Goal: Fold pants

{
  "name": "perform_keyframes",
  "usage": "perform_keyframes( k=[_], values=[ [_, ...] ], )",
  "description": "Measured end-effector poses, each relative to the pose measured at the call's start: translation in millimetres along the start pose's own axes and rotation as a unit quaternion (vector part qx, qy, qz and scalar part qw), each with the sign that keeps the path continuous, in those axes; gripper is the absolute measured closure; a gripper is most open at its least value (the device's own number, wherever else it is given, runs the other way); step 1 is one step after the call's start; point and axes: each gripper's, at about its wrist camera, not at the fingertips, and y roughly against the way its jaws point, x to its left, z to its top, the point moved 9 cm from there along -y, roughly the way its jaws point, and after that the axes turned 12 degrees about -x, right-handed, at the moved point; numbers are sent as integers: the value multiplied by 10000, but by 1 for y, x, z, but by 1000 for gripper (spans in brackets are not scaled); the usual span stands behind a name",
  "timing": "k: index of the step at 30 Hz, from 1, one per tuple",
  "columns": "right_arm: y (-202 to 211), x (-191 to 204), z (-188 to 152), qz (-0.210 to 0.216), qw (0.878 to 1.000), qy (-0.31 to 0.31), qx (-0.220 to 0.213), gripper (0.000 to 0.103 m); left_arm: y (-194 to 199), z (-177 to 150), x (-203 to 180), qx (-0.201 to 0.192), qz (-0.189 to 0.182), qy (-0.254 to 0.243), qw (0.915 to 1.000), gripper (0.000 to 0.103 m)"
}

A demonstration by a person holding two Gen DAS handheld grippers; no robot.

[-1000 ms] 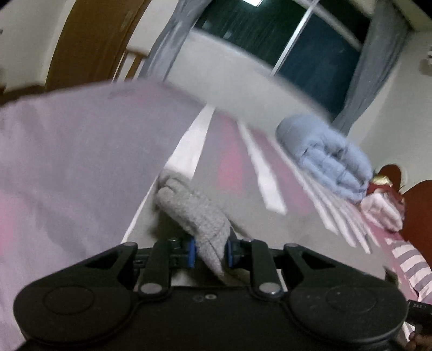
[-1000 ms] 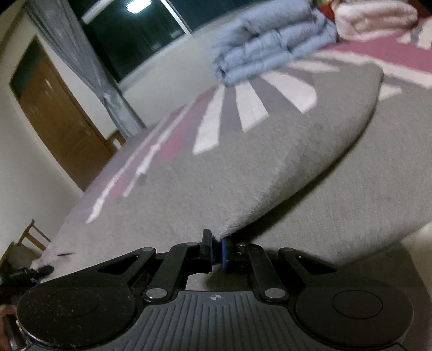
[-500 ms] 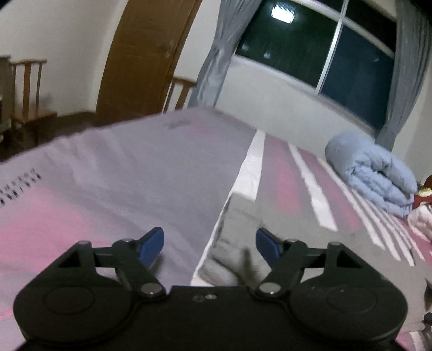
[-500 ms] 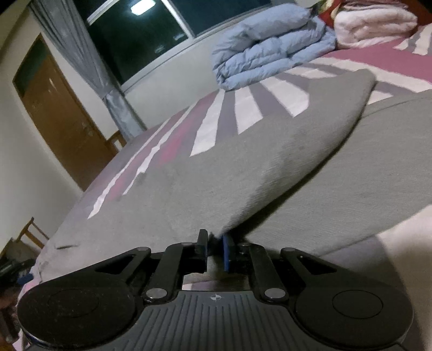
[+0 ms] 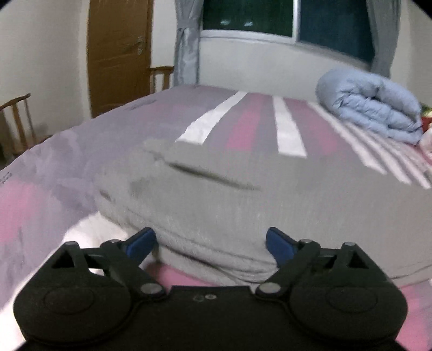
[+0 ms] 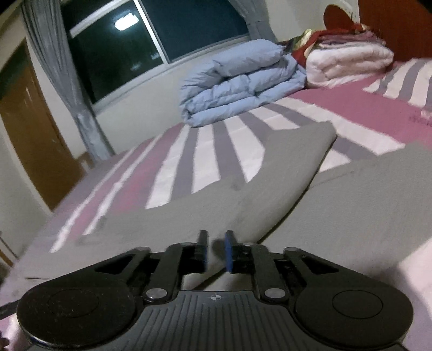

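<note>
Grey pants [image 5: 229, 199] lie on the striped pink, grey and white bedspread [image 5: 243, 127]. In the left wrist view their ribbed waistband end fills the foreground; my left gripper [image 5: 210, 241] hangs just before it, jaws wide and still opening, pads clear of the cloth. In the right wrist view the pants [image 6: 270, 189] lie with one layer folded over another. My right gripper [image 6: 216, 251] is opening, with a narrow gap between its blue pads; the fabric edge lies in the gap, and the pads do not press it.
A folded light-blue duvet [image 6: 243, 83] and a white quilt [image 6: 348, 64] sit at the bed's far end near the dark window [image 5: 248, 13]. A wooden door [image 5: 118, 51] and chairs [image 5: 16, 121] stand at the left, beyond the bed.
Both grippers let go of the grey pants: the left opened wide and swung round to face the laid-down waistband, the right parted its pads and the lifted fold settled flat.
</note>
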Motion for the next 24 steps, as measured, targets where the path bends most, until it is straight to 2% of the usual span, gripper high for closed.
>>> perform_keyframes(
  k=[1, 2, 5, 8, 10, 11, 16, 20, 22, 24],
  values=[
    [-5, -2, 3, -64, 10000, 71, -13, 40, -2, -4, 2, 43, 39, 66, 10000, 19],
    [-10, -4, 4, -80, 9999, 126, -12, 39, -4, -8, 5, 80, 57, 197, 9998, 15],
    [-30, -5, 5, -186, 9986, 465, 182, 40, -7, -18, 19, 139, -34, 700, 9974, 8],
    [-49, -8, 0, -367, 9951, 811, 427, 41, -8, -19, 24, 134, -94, 782, 9968, 8],
    [-53, -14, -3, -518, 9920, 1012, 541, 84, -8, -20, 24, 113, -108, 787, 9968, 8],
    [-50, -17, -4, -530, 9923, 962, 572, 97, -8, -21, 25, 111, -130, 810, 9966, 8],
    [-4, -24, 8, -442, 9952, 869, 125, 97, -4, -22, 24, 26, -169, 863, 9961, 9],
    [37, -35, 9, -370, 9978, 530, -125, 98, 0, -23, 26, -17, -219, 936, 9954, 9],
    [38, -48, -10, -482, 9982, 325, 133, 97, 0, -24, 27, -20, -231, 939, 9953, 9],
    [28, -72, -36, -689, 9957, -76, 617, 97, 0, -24, 28, -21, -239, 949, 9952, 9]
  ],
)
